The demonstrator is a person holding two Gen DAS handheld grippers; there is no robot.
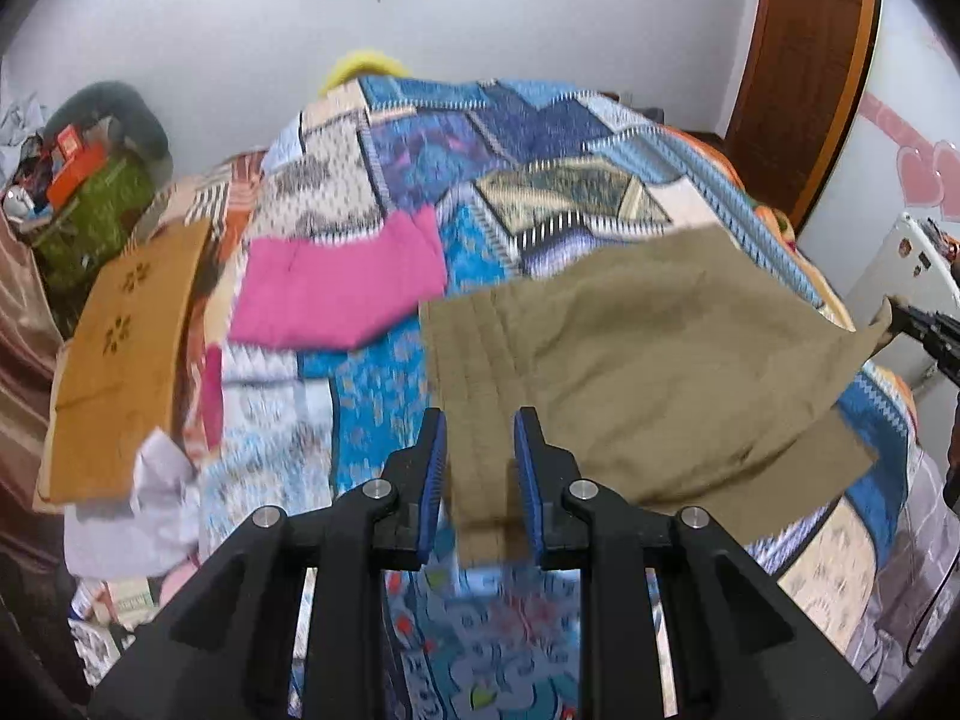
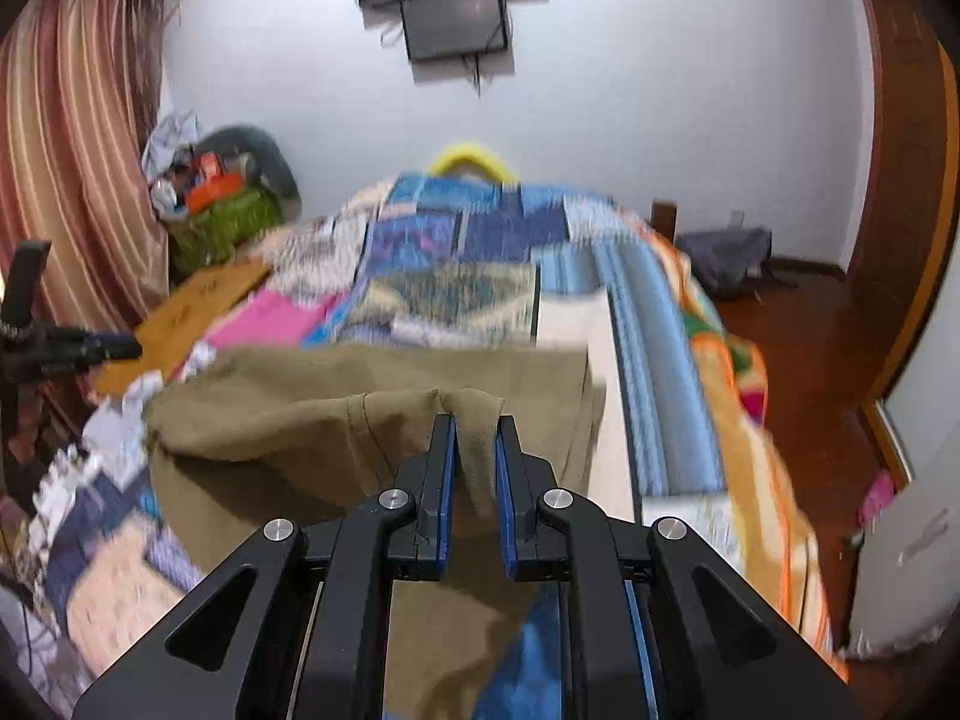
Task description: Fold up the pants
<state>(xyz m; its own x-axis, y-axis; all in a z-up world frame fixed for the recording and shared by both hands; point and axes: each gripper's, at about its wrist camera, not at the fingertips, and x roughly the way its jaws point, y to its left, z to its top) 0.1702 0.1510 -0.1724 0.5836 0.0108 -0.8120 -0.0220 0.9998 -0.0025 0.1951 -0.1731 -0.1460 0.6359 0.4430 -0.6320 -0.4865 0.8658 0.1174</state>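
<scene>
Between the right gripper's [image 2: 475,420] jaws sits a bunched corner of the olive pants [image 2: 336,420], clamped tight, jaws nearly closed on the cloth; that pinch carries one end of the garment off the bed [image 2: 654,372]

Left gripper [image 1: 480,414]: pants edge with its stitched hem lies in the gap between the pads, but pads stand apart with daylight either side of the cloth, so not pressing, released as far as I can tell. Right gripper tip shows far right of the left jaws, holding the opposite corner taut

My read: cloth is spread wide between the two tools and hanging over the quilt so a fold can be laid flat; lower layer already rests on the bed below the jaws

Beyond the left jaws, up and left: folded pink garment [image 1: 336,288], then a tan cloth [image 1: 120,354] at the bed edge, probably finished pieces kept clear of the work area

No readable brand, label or text anywhere; motion blur smears the quilt print
</scene>
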